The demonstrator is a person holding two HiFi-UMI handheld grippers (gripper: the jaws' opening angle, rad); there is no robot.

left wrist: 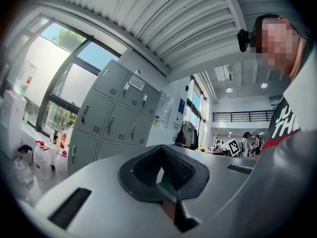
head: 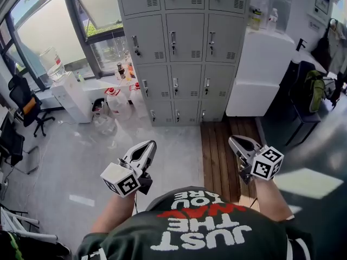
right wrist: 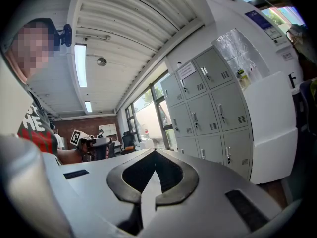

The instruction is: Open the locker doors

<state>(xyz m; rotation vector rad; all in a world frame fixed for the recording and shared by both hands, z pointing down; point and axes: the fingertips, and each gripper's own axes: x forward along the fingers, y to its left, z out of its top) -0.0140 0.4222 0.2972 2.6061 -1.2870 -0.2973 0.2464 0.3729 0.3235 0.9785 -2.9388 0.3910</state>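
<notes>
You wore a dark T-shirt [head: 271, 238] with white block lettering and one red word across it. Your left gripper [head: 149, 144] and right gripper [head: 234, 140] were silver-grey shells with black pads, each carrying a white marker cube [head: 120, 180] printed with black squares.

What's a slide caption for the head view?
Left tool and right tool, both shut, face closed grey lockers.

White cabinet [head: 259, 72] as landmark. On top of it: two bottles [head: 256, 19]. Just right of it: dark chair [head: 302, 117] bearing green backpack [head: 313, 89]. On the floor before it: wooden planking [head: 219, 156]. Well left of it: plastic jugs [head: 115, 103], water dispenser [head: 71, 97], black office chair [head: 23, 99].
</notes>
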